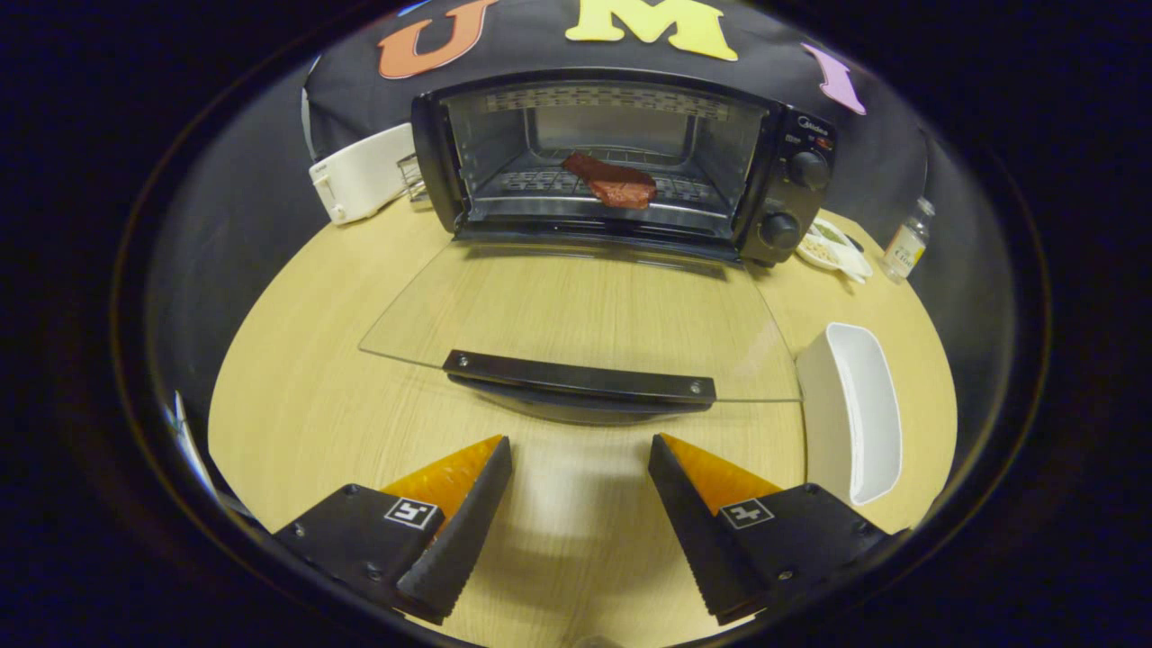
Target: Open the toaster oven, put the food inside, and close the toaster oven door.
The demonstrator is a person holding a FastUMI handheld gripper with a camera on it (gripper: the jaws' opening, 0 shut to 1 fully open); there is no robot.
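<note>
- Looking along the fingers, you see the toaster oven [621, 162] standing open at the far side of the table [297, 396], and I take it as the landmark for all places below.
- The food [612, 183], a dark red piece, lies already inside the toaster oven on the wire rack [540, 183], a little toward the side of the 2 knobs [792, 198].
- The glass door [576, 315] is folded down flat in front of the toaster oven, and its dark handle [580, 382] is the part farthest from the cavity and nearest to you.
- Your gripper [580, 459] is wide open and holds nothing; both fingers hang over bare table on the near side of the handle, not touching it.
- The relation that matters: the handle lies straight ahead of the fingers, and its long axis runs across, from one finger to the other, so it stands crosswise to your approach.
- In my judgement only the closing is left; you must come under or behind the handle and lift the door up toward the cavity.
- A white dish [855, 414] stands just beside the door on the knob side; keep that finger away from it.
- A white toaster [360, 175] stands beside the toaster oven on the opposite side, well apart from your path.
</note>
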